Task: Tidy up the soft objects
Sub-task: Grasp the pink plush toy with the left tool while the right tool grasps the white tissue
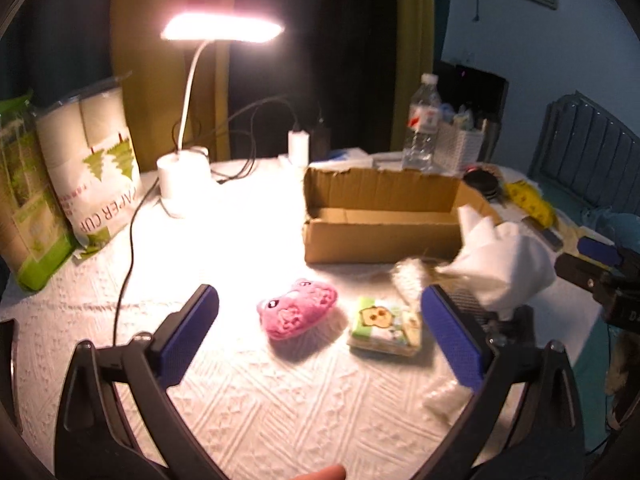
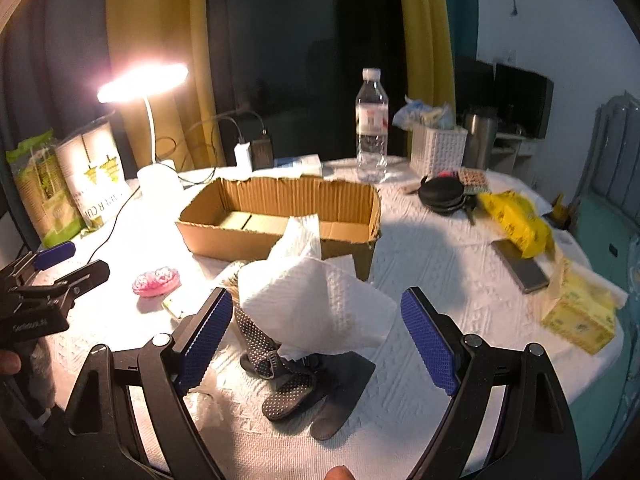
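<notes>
A pink plush toy (image 1: 297, 307) lies on the white tablecloth between my left gripper's (image 1: 320, 328) open fingers, a little ahead of them. A green tissue pack (image 1: 385, 326) lies just right of it. An open cardboard box (image 1: 380, 216) stands behind. In the right wrist view my right gripper (image 2: 318, 340) is open, its fingers either side of a crumpled white paper towel (image 2: 320, 304) that lies over grey dotted socks (image 2: 288, 384). The plush (image 2: 157, 281) and the box (image 2: 280, 216) show beyond. The left gripper (image 2: 48, 292) shows at the left edge.
A lit desk lamp (image 1: 184, 176) with cables stands at the back left beside paper-cup packs (image 1: 92, 168). A water bottle (image 2: 371, 128), white basket (image 2: 438, 152), black round case (image 2: 442, 196), yellow bag (image 2: 516, 220), phone (image 2: 520, 266) and yellow tissue box (image 2: 580, 316) crowd the right.
</notes>
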`<action>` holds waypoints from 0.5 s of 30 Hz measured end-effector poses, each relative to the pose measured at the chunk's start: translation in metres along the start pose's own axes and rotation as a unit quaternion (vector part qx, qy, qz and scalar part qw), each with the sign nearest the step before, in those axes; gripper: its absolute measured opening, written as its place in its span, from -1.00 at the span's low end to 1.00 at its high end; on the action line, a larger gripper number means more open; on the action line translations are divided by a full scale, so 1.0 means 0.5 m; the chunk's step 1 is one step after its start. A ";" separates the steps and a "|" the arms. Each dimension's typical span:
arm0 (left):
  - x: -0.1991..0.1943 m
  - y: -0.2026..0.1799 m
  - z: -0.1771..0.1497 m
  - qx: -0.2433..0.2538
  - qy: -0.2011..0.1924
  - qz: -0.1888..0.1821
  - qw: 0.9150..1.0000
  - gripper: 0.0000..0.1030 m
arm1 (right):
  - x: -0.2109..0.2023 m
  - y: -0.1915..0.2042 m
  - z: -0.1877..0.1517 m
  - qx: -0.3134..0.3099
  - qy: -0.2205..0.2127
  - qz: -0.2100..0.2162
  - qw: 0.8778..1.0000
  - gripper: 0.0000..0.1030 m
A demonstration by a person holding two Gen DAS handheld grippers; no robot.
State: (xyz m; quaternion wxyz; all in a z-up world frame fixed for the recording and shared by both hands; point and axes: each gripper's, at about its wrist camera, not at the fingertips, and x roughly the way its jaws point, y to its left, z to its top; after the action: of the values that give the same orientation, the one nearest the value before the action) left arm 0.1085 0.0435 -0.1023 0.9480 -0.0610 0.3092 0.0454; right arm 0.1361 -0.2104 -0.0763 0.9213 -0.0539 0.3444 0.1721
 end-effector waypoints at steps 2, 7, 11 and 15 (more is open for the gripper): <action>0.032 0.005 0.001 -0.003 0.015 0.000 1.000 0.97 | 0.021 -0.001 0.002 0.001 0.009 0.004 1.000 0.72; 0.094 0.017 0.003 -0.003 0.044 0.008 0.999 0.97 | 0.078 0.012 0.010 -0.006 0.033 0.022 0.999 0.72; 0.145 0.034 0.002 -0.009 0.070 0.018 0.997 0.97 | 0.115 0.031 0.010 -0.023 0.050 0.038 0.998 0.72; 0.187 0.051 -0.001 -0.012 0.088 0.024 0.996 0.97 | 0.143 0.044 0.005 -0.041 0.065 0.043 0.996 0.11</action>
State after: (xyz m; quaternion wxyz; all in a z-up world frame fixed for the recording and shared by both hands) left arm 0.1804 0.0730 -0.1600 0.9148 -0.0687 0.3923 0.0666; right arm 0.1801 -0.1695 -0.1208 0.8858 -0.0875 0.3982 0.2218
